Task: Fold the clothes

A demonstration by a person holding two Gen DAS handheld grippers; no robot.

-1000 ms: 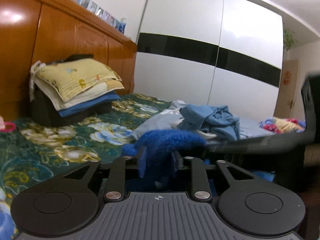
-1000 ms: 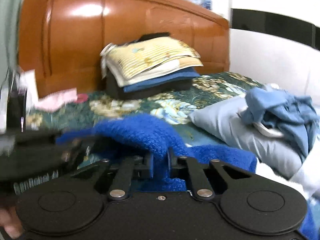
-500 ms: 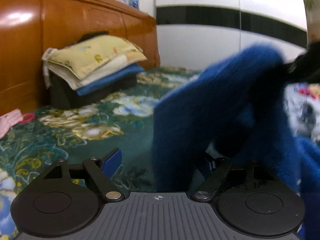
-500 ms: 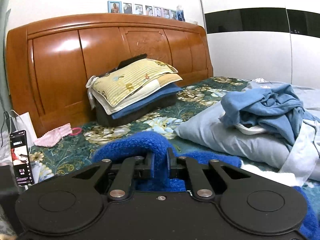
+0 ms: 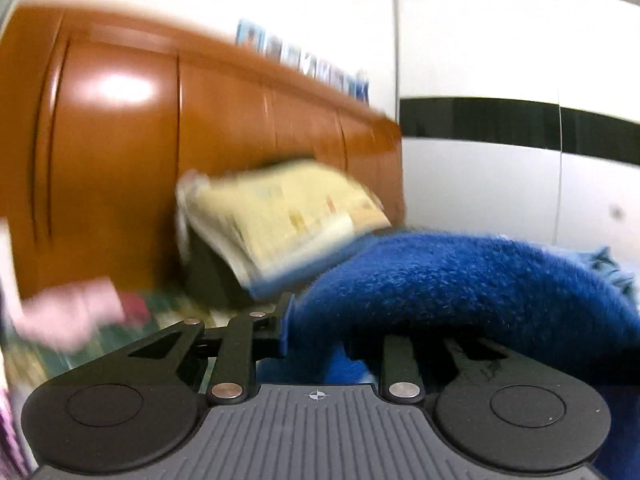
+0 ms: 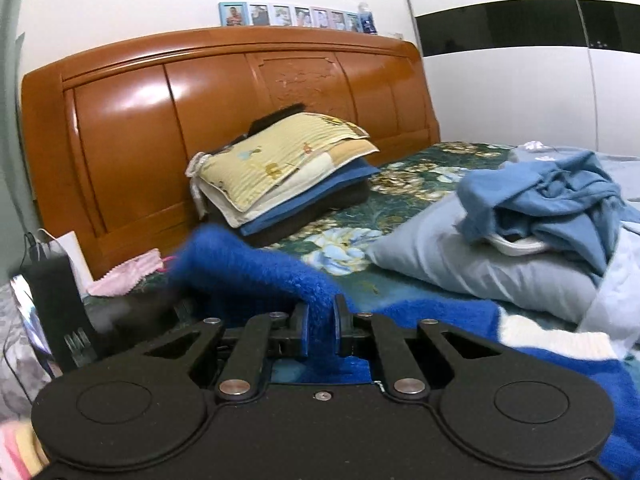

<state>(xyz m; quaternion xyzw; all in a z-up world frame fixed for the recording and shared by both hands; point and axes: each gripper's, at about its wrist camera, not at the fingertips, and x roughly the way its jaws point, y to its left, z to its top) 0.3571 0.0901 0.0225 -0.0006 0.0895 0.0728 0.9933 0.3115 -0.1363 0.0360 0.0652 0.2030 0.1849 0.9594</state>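
A fuzzy blue sweater [image 6: 256,268] with a white band [image 6: 552,336] lies across the flowered bedspread [image 6: 420,196]. My right gripper [image 6: 320,322] is shut on a raised fold of it, with fabric pinched between both pads. In the blurred left wrist view the same blue sweater [image 5: 460,280] drapes over my left gripper [image 5: 320,332]. Its jaws are closing on the fabric. The left finger [image 5: 286,326] presses against the cloth, and the right finger is hidden under it.
A stack of folded bedding topped by a yellow pillow [image 6: 280,164] leans on the wooden headboard [image 6: 140,128]. A grey-blue pillow [image 6: 480,268] carries a crumpled light blue garment [image 6: 552,196]. A pink cloth [image 6: 128,276] lies at the left. A white wardrobe [image 6: 520,92] stands behind the bed.
My left gripper opened wide, swung left toward the headboard and closed again on the blue sweater. My right gripper kept its grip and rolled slightly.
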